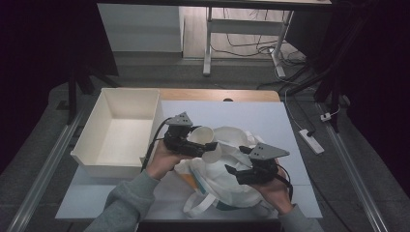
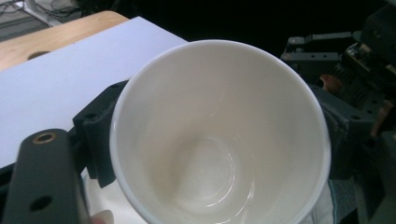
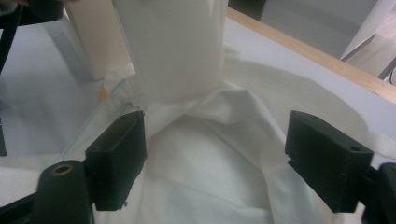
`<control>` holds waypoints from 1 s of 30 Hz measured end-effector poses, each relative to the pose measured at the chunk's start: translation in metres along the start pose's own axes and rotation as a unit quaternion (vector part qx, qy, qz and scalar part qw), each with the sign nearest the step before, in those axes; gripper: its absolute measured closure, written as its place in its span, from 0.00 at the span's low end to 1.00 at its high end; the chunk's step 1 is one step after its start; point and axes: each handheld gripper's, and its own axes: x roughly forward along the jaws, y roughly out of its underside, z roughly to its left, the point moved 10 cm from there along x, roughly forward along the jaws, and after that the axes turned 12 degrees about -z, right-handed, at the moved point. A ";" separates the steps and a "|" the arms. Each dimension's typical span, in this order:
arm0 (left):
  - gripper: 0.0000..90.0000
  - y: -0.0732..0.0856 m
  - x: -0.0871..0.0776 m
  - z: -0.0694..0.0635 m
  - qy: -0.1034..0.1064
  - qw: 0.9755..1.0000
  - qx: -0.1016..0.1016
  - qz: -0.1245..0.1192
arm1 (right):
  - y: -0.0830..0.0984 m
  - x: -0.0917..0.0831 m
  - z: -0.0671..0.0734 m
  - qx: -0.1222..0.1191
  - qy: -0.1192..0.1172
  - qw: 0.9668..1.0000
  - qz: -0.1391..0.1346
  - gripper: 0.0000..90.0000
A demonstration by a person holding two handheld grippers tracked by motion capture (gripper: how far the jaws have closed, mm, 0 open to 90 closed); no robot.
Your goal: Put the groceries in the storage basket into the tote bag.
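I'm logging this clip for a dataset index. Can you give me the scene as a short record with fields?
setting: table with a pale sheet on it
left gripper: shut on a white paper cup, tilted, seemingly empty inside
right gripper: open, jaws wide above the white cloth bag
bag: crumpled, lying in front of the person, its handle loop at the near edge
bin: white open box at the left, empty

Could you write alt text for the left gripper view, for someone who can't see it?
An empty white paper cup, seen from above its open mouth, sits clamped between the left gripper's black jaws. Behind it lie a pale sheet on a wooden table, and the other gripper at right.
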 end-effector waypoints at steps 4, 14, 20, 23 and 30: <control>0.21 0.003 0.009 -0.008 0.008 1.000 0.010 0.010 | -0.005 0.011 0.009 -0.005 -0.005 1.000 -0.001 0.17; 0.21 0.010 0.021 -0.018 0.014 0.999 0.024 0.025 | -0.014 0.031 0.019 -0.024 -0.002 1.000 -0.006 0.13; 0.21 0.011 0.026 -0.026 0.026 0.999 0.025 0.026 | -0.012 0.039 0.018 -0.032 0.014 0.999 0.004 0.12; 0.21 0.011 0.027 -0.027 0.024 0.999 0.031 0.027 | -0.011 0.039 0.019 -0.027 0.006 1.000 0.001 0.22; 0.21 0.012 0.026 -0.027 0.032 0.999 0.029 0.029 | -0.011 0.038 0.021 -0.036 0.007 0.999 0.003 0.24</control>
